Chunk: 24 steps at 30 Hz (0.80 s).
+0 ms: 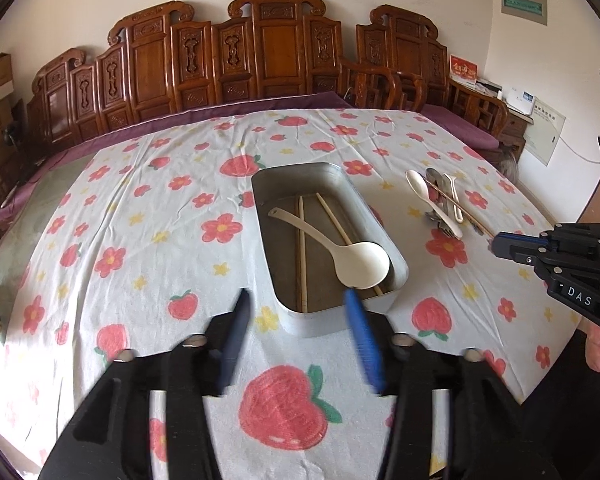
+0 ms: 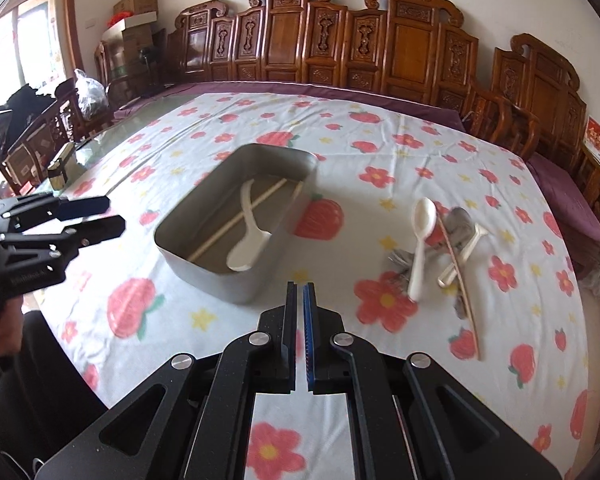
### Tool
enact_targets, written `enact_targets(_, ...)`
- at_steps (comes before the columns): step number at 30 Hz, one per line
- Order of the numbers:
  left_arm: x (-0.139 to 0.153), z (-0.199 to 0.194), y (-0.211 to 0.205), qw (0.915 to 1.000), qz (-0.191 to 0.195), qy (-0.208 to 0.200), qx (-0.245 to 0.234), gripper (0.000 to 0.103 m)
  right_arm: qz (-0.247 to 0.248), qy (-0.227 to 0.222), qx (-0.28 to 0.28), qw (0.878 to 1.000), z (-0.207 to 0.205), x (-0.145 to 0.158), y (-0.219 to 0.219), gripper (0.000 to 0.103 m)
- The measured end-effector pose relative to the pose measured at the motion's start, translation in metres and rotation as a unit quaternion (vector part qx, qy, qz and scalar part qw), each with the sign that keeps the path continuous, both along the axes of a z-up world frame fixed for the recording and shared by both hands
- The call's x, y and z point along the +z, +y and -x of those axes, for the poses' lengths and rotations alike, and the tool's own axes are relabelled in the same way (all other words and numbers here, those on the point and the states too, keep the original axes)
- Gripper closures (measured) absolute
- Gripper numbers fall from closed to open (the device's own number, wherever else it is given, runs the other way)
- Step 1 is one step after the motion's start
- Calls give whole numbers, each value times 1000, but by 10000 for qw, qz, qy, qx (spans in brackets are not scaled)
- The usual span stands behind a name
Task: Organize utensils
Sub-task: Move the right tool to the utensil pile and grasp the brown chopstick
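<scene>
A grey metal tray [image 1: 260, 188] [image 2: 180, 220] sits mid-table and holds a large white ladle [image 1: 360, 266] [image 2: 248, 250] and two wooden chopsticks [image 1: 301, 256] [image 2: 236, 222]. To its right lies a loose pile: a white spoon [image 1: 420, 188] [image 2: 420, 248], a second small white spoon [image 1: 454, 196] [image 2: 462, 258], metal utensils [image 1: 440, 216] [image 2: 458, 224] and a thin chopstick [image 1: 466, 214] [image 2: 462, 288]. My left gripper [image 1: 296, 296] [image 2: 114, 216] is open and empty, just in front of the tray's near end. My right gripper [image 2: 299, 286] [image 1: 496, 242] is shut and empty, near the pile.
The table carries a white cloth [image 1: 140, 208] with strawberries and flowers. Carved wooden chairs [image 1: 276, 44] line the far side. A small dark box [image 2: 62, 168] stands at the table's left edge. Cardboard boxes [image 2: 136, 4] are stacked by the wall.
</scene>
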<state>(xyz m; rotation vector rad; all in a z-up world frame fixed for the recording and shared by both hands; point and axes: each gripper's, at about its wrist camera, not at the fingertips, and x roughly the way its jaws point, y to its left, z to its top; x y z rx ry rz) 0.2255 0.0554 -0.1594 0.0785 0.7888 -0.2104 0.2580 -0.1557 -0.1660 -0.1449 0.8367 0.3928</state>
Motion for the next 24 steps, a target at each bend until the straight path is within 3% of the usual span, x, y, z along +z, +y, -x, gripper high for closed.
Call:
enact_targets(3, 0, 2, -3, 10000, -16, -12, -20, 35, 7, 14, -124, 9999, -3, -8, -25, 83)
enact_targets(5, -1, 3, -6, 10000, -8, -9, -32, 30, 49, 48, -240, 9997, -8, -13, -41, 81)
enact_targets(11, -5, 7, -23, 9999, -3, 72, -113, 29, 194, 181, -521, 9983, -31, -33, -91, 80)
enact_targets(15, -7, 7, -34, 9996, 196, 159, -79, 29, 197, 354, -647, 9971, -52, -50, -120, 80)
enact_targets(24, -1, 0, -87, 9994, 131, 171, -282, 29, 23, 684, -651, 9955, -97, -77, -142, 80)
